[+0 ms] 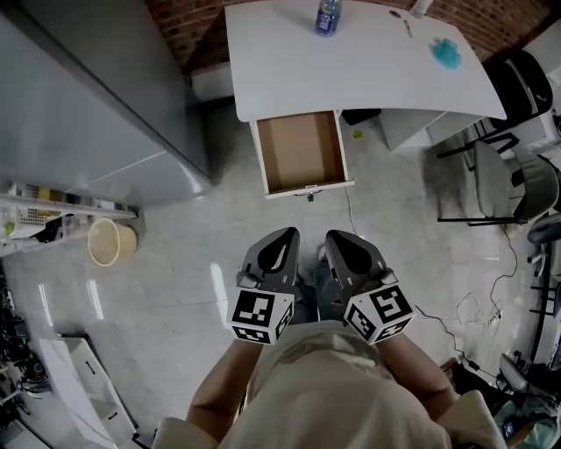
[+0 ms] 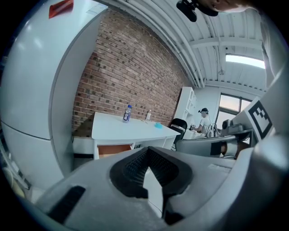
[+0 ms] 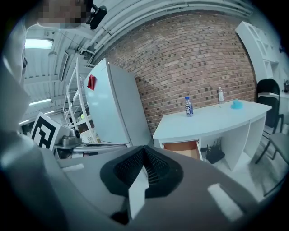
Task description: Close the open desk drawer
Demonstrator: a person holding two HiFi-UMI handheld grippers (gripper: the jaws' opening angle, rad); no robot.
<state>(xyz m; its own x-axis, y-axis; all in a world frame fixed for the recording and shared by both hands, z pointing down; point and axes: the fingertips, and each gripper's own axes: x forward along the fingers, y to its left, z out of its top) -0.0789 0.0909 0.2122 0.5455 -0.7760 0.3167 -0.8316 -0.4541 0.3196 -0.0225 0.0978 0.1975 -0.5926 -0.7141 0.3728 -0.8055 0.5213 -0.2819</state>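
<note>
Close against the torso, side by side: left tongs [image 1: 282, 235] and right tongs [image 1: 338, 237], grey, two-jawed, both aimed forward and slightly down toward the task's thing, presumably lined up for an approach. Both pairs of jaws pressed together; nothing pinched, nothing touched. Probably kept shut to present blunt tips for pushing.

Well ahead of the tips, across pale glossy floor [image 1: 210, 263]: open white desk drawer with brown wooden interior [image 1: 302, 149], empty, pulled out from under white desk top [image 1: 368, 66], front panel facing the tongs.

Farther beyond, on the desk: blue-labelled plastic bottle [image 1: 328, 16].
</note>
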